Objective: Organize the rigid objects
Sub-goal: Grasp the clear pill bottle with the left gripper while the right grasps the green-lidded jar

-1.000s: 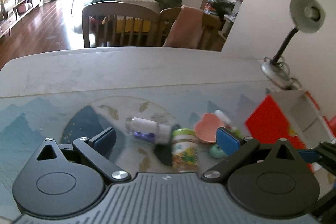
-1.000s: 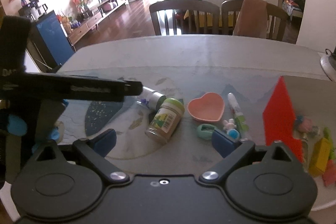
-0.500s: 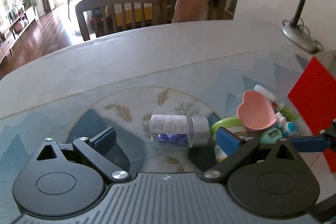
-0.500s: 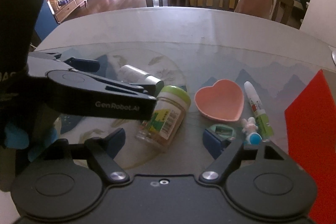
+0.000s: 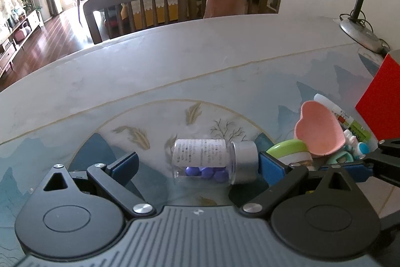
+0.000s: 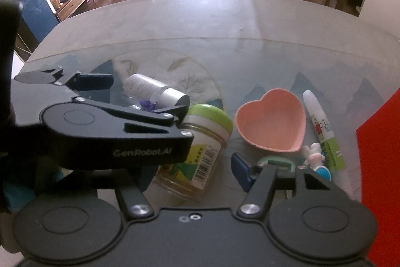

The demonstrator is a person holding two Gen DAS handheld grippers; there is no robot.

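A clear pill bottle (image 5: 207, 162) with purple pills and a silver cap lies on its side on the glass table top (image 5: 225, 81). My left gripper (image 5: 197, 164) is open and straddles it; the cap sits close to the right finger. In the right wrist view the same gripper (image 6: 140, 94) crosses the frame at the left. A green-lidded jar (image 6: 202, 139) lies tilted between the fingers of my right gripper (image 6: 195, 172). Those jaws are closing, and the right pad stands clear of the jar. The left finger is hidden behind the left gripper.
A pink heart dish (image 6: 272, 124), a marker pen (image 6: 322, 131), a small teal item (image 6: 275, 162) and a bunny figure (image 6: 315, 152) lie right of the jar. A red box (image 6: 380, 167) stands at the right edge. A desk lamp (image 5: 360, 29) and chairs (image 5: 140, 6) are at the back.
Both grippers have come down toward the table. The left one now has the pill bottle between its fingers, and the right one's fingers have drawn closer together around the jar.
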